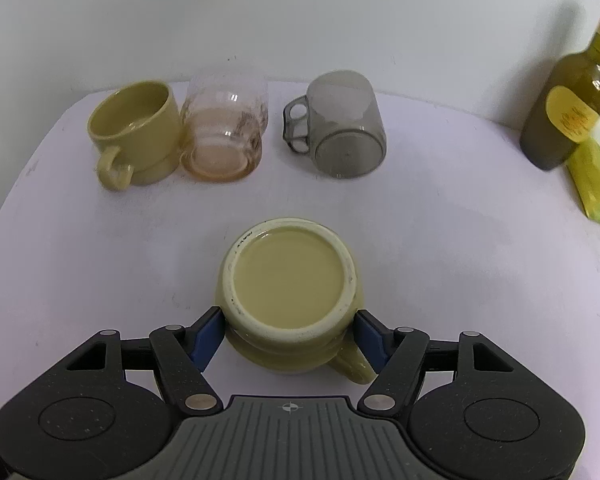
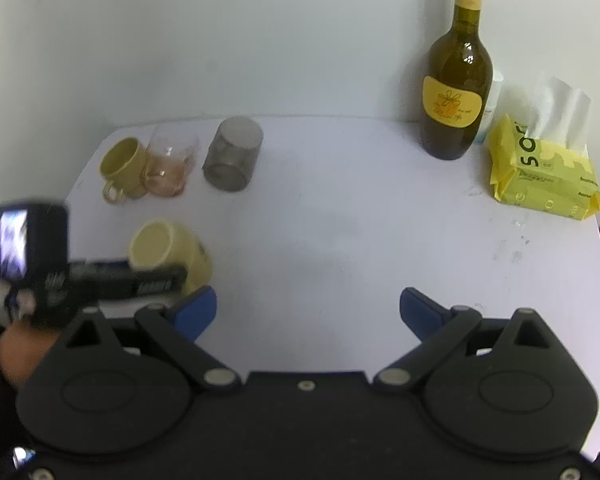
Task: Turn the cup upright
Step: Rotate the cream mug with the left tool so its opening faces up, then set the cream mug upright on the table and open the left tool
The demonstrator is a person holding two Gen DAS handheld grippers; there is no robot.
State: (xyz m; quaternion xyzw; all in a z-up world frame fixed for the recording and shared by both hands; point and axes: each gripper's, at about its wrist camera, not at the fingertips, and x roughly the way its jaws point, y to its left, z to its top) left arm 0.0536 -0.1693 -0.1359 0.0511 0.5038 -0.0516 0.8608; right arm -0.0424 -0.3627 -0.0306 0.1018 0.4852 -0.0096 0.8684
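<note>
Left wrist view: four cups show on the white table [image 1: 440, 240]. At lower centre the left gripper [image 1: 290, 334] clamps an overturned yellow-green mug [image 1: 290, 280], base up, blue pads [image 1: 206, 338] pressed to its sides (handle at lower right). Along the upper part stand three more: an upright yellow cup [image 1: 134, 132] at left, a clear glass cup [image 1: 224, 128] touching it, and a smoky grey mug [image 1: 340, 124] inverted at centre. One olive bottle [image 1: 568, 104] stands at right.

Right wrist view: the right gripper [image 2: 308, 310] spreads wide at the bottom, holding nothing. The same four cups sit at left, one bottle and one yellow tissue pack [image 2: 540, 172] at upper right.
</note>
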